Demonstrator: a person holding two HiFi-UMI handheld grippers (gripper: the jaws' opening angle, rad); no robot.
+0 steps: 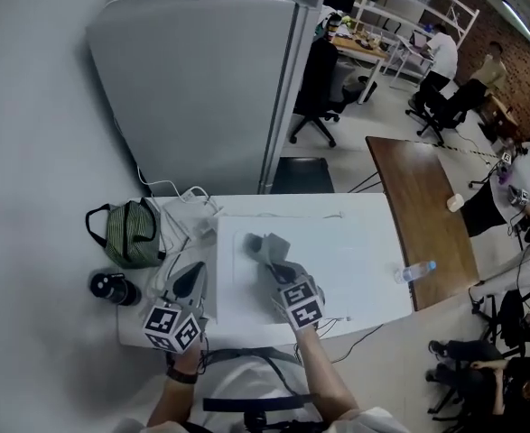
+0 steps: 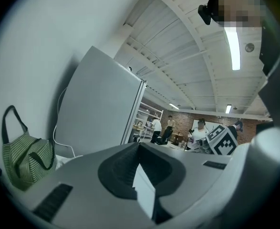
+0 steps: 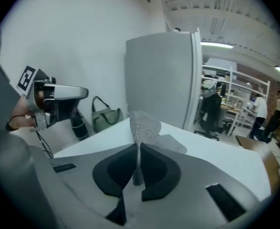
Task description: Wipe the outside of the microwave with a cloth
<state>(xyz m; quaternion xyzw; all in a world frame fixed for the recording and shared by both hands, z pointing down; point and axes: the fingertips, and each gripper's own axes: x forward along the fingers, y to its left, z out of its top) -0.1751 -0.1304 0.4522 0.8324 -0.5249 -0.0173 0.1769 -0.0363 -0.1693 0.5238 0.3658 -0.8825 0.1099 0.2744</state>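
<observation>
I'm seeing a green striped bag sitting by the wall, with a black bottle standing just beside it. A grey fridge is standing behind them. A clear water bottle is lying near a brown table.

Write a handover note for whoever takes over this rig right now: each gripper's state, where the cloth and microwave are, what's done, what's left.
Left gripper: shut, empty, held by the left edge of the white box that seems to be the microwave.
Right gripper: shut on the grey cloth, which is over the box's top, near its left side.
Done: cloth is in the gripper and at the top surface. No wiped patch can be told apart.
Left: wipe the top, then the sides and front, which are not in view here.
</observation>
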